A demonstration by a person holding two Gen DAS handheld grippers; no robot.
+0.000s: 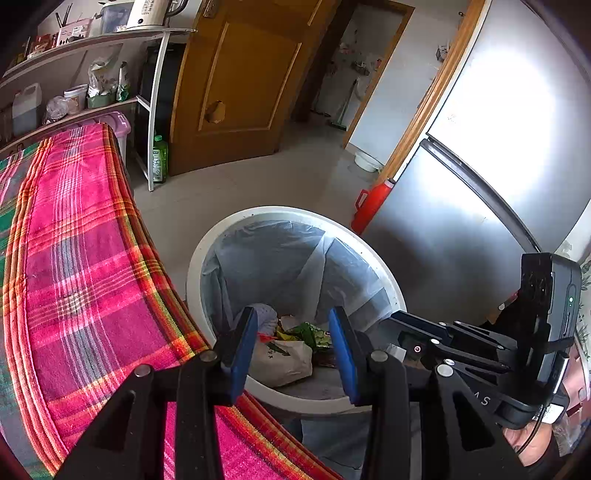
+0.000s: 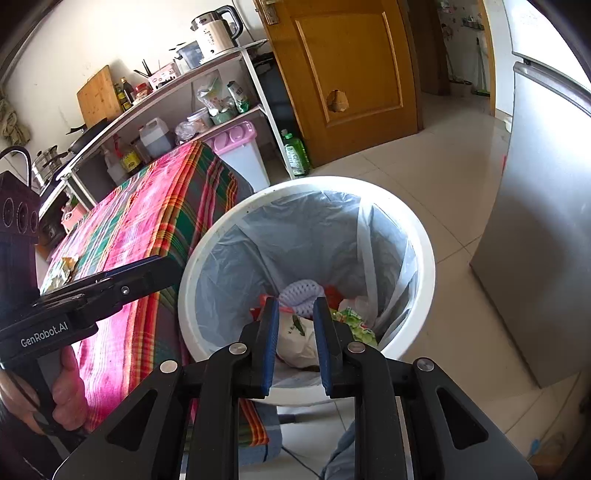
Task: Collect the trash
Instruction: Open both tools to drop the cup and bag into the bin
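Two grippers: my left gripper [image 1: 299, 347] and right gripper [image 2: 295, 343] both hang over the bin [image 2: 424, 258], jaws parted, nothing between the pads.
Trash in bin: white bag [image 2: 301, 341], mesh sleeve [image 2: 299, 291], green wrapper [image 1: 308, 332] lie at the liner's bottom, below my fingertips.
Remaining trash: crumpled wrapper [image 2: 62, 271] on the plaid cloth [image 2: 147, 229], left of the bin.
Handling: likely light, crinkly, slippery; pinch a raised fold.

I see a table under a pink plaid cloth [image 2: 155, 206] on my left, a white shelf rack [image 2: 255, 85] behind it carrying an electric kettle [image 2: 216, 31], a green bottle [image 2: 295, 153] by a wooden door [image 2: 351, 74], and a silver fridge [image 1: 480, 166].
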